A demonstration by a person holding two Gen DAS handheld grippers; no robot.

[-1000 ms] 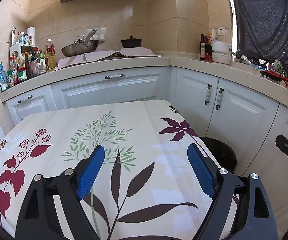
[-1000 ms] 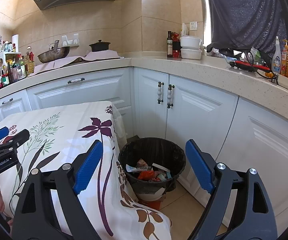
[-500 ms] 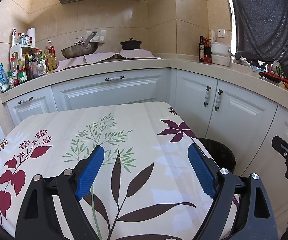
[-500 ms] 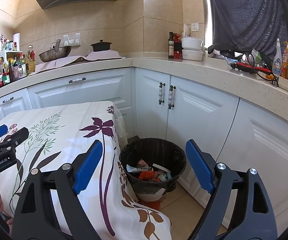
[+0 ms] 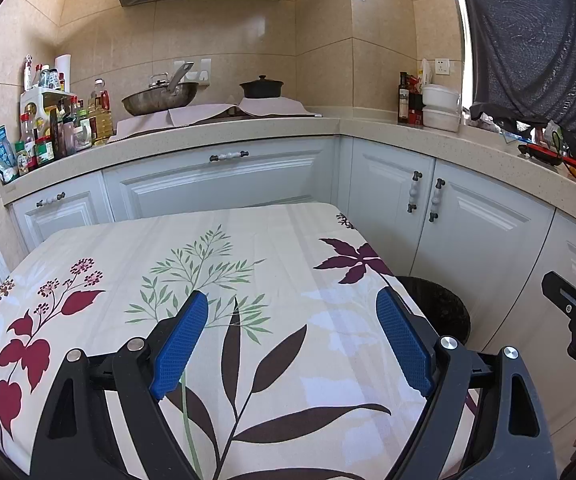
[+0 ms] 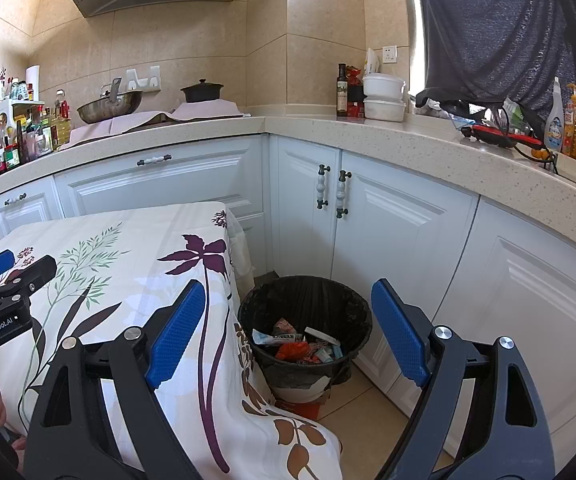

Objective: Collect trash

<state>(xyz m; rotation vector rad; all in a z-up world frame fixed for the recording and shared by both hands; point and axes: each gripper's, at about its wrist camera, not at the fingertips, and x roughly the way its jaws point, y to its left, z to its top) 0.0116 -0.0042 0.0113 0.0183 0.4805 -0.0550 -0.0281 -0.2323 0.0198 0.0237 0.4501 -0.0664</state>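
The left gripper (image 5: pixel 292 336) hangs over the table (image 5: pixel 216 248) with its floral cloth, its blue pads spread wide with nothing between them. The right gripper (image 6: pixel 284 328) is likewise spread wide and holds nothing, aimed down at the black-lined trash bin (image 6: pixel 344 304) standing on the floor just beside the table's draped corner and in front of the white cabinets (image 6: pixel 392 224). Wrappers and other trash (image 6: pixel 296 344) lie in the bottom of the bin.
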